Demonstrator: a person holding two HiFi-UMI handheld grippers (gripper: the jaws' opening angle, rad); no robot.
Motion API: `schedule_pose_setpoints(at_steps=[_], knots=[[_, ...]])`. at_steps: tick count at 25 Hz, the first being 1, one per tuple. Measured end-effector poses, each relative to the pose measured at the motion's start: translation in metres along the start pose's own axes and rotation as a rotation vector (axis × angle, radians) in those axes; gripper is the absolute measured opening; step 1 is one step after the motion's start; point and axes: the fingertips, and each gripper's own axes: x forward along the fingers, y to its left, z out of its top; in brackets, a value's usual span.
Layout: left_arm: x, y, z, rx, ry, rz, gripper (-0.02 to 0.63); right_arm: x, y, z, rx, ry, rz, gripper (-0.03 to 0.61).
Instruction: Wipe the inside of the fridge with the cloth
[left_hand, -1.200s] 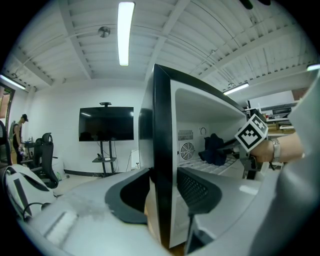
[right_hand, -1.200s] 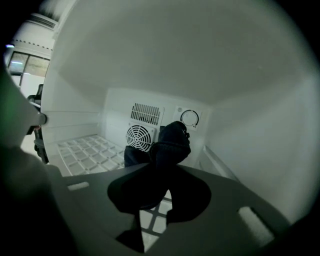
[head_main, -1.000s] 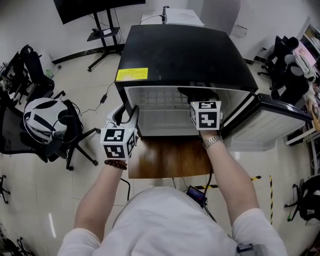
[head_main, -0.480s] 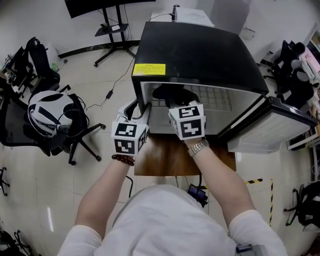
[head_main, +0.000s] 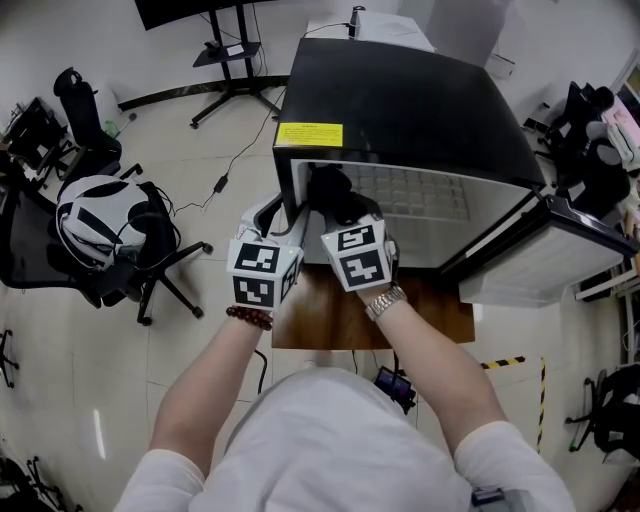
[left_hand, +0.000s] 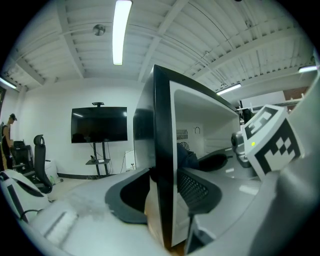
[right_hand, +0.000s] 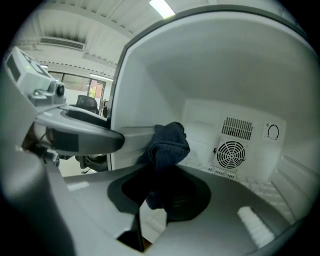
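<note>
A small black fridge stands on a wooden table with its door swung open to the right. My left gripper straddles the front edge of the fridge's left wall, one finger outside and one inside, closed on it. My right gripper reaches into the opening at its left end, shut on a dark blue cloth. The bunched cloth lies against the white inner left wall. In the left gripper view the cloth shows just inside that wall.
The white interior has a round fan grille on its back wall. The wooden table juts out in front of the fridge. An office chair with a black-and-white bag stands to the left, and a monitor stand behind.
My right gripper has carried the cloth from the right part of the fridge opening across to the left inner wall. The left gripper has stayed on the wall edge.
</note>
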Motion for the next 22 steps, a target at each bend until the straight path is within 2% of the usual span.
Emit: schedule_pose_setpoints(at_steps=[11,22], knots=[[-0.001,0.001,0.0,-0.009,0.001,0.008,0.163,-0.015,-0.027,-0.011,-0.029,0.003,-0.075,0.081],[-0.001,0.002,0.0,-0.016,0.003,0.027,0.163,-0.042,-0.081,-0.03,-0.003,0.018,-0.181,0.081]])
